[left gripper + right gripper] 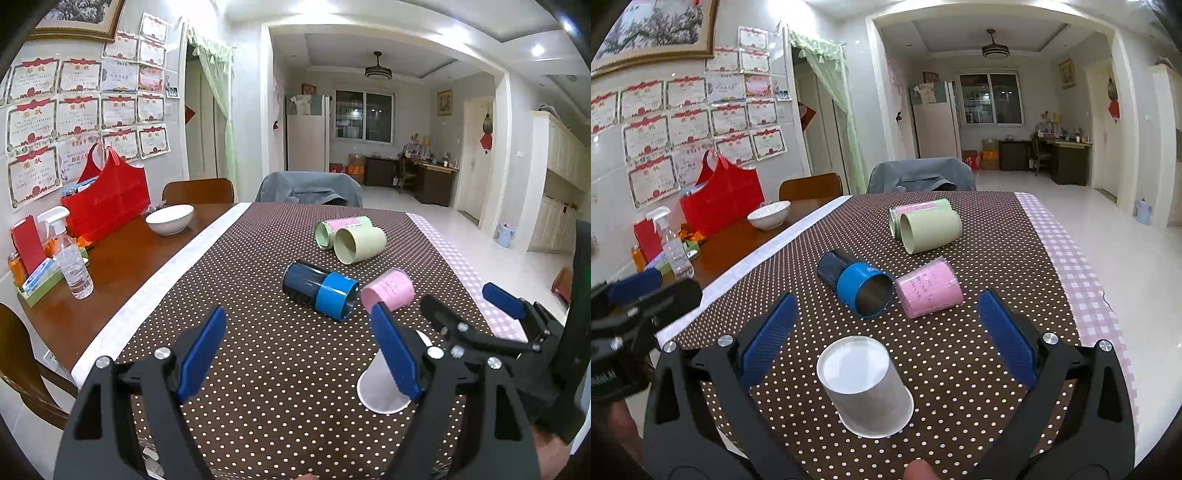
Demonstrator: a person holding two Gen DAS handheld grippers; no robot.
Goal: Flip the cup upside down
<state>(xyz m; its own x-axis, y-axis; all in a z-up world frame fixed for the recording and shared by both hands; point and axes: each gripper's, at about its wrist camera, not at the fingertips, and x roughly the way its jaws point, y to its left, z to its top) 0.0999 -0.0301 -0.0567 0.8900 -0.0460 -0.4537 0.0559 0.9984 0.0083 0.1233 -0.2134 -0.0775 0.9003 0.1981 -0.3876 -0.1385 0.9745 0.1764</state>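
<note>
A white paper cup (866, 387) stands upside down, rim on the dotted cloth, between the wide-open fingers of my right gripper (886, 332), which is empty. It also shows in the left wrist view (380, 391), partly hidden behind my left gripper's right finger (395, 354). My left gripper (299, 343) is open and empty above the cloth. A blue cup (858, 288), a pink cup (929, 291), a pale green cup (929, 230) and a green-and-pink cup (916, 210) lie on their sides further away.
A brown polka-dot cloth (960, 369) covers the table, with a pink checked edge (1082, 280) on the right. On bare wood at left are a white bowl (170, 219), a spray bottle (70, 258) and a red bag (107, 199). Chairs stand behind the table.
</note>
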